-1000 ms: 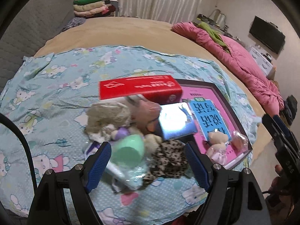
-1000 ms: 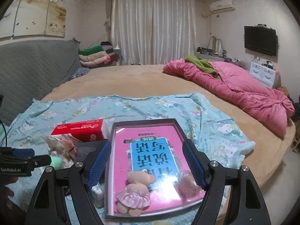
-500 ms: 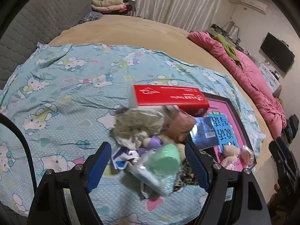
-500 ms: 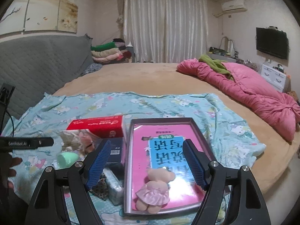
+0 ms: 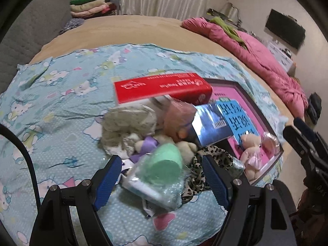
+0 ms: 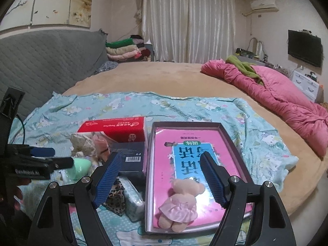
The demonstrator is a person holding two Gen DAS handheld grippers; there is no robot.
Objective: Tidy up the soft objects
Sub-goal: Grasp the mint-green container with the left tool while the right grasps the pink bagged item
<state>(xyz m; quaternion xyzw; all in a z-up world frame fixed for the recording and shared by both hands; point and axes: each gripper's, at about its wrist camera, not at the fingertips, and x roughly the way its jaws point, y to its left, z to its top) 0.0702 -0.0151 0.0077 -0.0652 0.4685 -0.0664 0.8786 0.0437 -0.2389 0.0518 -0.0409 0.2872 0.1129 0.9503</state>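
Note:
My left gripper (image 5: pixel 162 176) hangs open just over a pile of soft things on the cartoon-print sheet. A mint-green sponge in clear wrap (image 5: pixel 167 162) lies between its blue pads, which do not press on it. Around the sponge lie a leopard-print cloth (image 5: pixel 207 164), a grey-white fabric bundle (image 5: pixel 127 123) and a pink plush (image 5: pixel 176 116). My right gripper (image 6: pixel 160 176) is open and empty above the left edge of a dark tray (image 6: pixel 226 131). In the tray a small bear in a pink dress (image 6: pixel 180 203) lies on a pink book.
A red box (image 5: pixel 162 86) and a dark blue box (image 5: pixel 211 123) lie against the pile. A wrapped tissue pack (image 6: pixel 133 201) sits beside the tray. A pink quilt (image 6: pixel 287 94) covers the bed's right side. The bed edge runs close in front.
The left gripper swung left, came back and sank closer to the pile, so the green sponge sits between its pads. The right gripper drifted left, from over the book to the tray's left edge.

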